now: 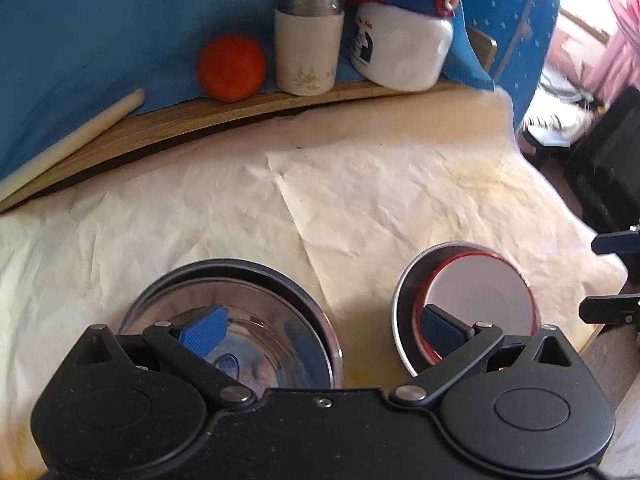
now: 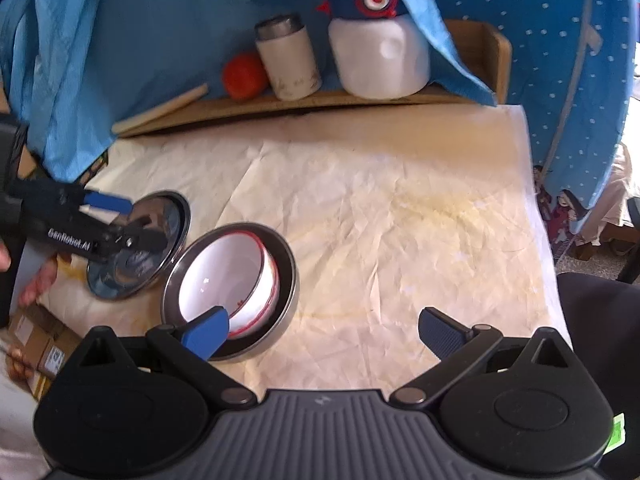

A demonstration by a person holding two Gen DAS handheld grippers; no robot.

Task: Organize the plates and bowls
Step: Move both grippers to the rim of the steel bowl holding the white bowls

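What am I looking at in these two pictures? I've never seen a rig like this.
No robot arm here: a person holds a two-finger gripper in each hand, each with a fisheye camera looking along its jaws. In the left wrist view, the left gripper hangs open over a steel bowl. The right wrist view shows the right gripper, also open, holding nothing. On the paper-covered table, a white red-rimmed bowl sits inside a steel dish. Behind stand an orange ball, a white canister and a white jug.
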